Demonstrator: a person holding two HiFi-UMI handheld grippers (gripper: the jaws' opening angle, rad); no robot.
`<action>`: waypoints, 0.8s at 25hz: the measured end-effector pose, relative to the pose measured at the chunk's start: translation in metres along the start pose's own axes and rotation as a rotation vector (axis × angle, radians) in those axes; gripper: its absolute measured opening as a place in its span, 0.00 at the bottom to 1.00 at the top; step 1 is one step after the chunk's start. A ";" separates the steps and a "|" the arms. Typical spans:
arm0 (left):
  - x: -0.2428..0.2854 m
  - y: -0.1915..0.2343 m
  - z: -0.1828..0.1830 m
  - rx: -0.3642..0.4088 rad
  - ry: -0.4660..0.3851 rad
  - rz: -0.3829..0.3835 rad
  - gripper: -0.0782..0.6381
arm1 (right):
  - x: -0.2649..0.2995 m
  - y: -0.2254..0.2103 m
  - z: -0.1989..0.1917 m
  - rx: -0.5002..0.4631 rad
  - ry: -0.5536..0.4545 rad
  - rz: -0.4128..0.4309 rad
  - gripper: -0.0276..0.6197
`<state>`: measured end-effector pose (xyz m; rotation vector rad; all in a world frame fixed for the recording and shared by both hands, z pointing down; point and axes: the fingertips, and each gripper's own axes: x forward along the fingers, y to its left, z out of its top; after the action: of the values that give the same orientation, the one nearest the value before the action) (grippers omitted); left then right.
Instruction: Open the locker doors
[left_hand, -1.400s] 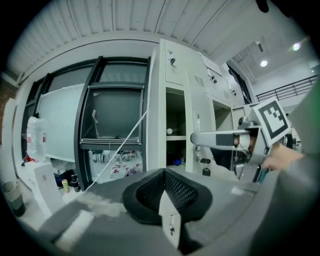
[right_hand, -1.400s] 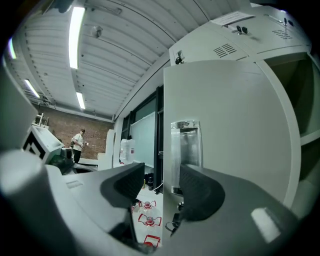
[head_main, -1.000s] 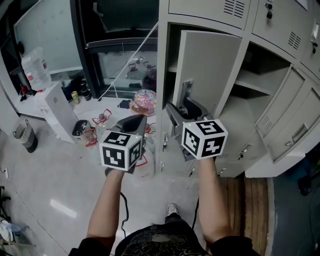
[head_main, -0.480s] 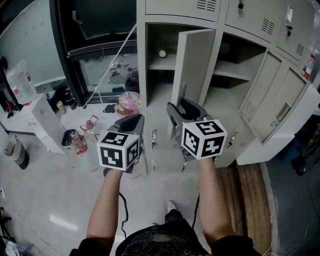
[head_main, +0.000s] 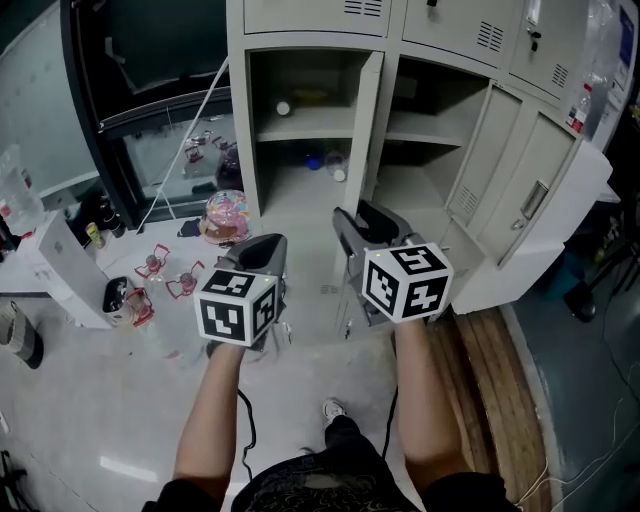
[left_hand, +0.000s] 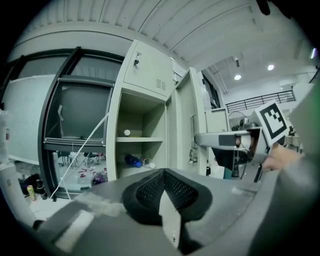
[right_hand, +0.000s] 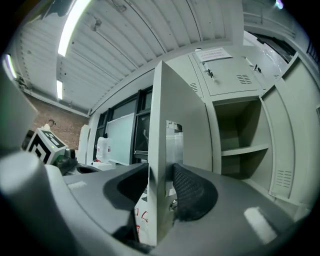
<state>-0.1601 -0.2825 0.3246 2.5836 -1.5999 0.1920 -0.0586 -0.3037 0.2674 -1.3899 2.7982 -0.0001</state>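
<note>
Locker door (right_hand: 172, 110) has swung further round since a second ago and now sits edge-on in the head view, between the two open compartments. Right tool (right_hand: 161, 187) has just been closing and pinches its edge. Left tool (left_hand: 165, 195) is pressed together, empty. Looks mid-swing to me. Next it needs pulling fully wide, then letting go.
</note>
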 end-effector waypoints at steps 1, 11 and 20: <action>0.002 -0.004 0.000 0.000 0.000 -0.009 0.11 | -0.003 -0.003 0.000 0.000 0.000 -0.006 0.28; 0.031 -0.044 0.001 0.011 0.002 -0.107 0.11 | -0.031 -0.032 0.001 0.006 -0.019 -0.051 0.27; 0.056 -0.081 0.000 0.018 0.010 -0.192 0.11 | -0.061 -0.070 0.002 0.011 -0.022 -0.147 0.24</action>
<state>-0.0625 -0.2961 0.3320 2.7238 -1.3419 0.2038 0.0339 -0.2977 0.2671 -1.5799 2.6675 -0.0017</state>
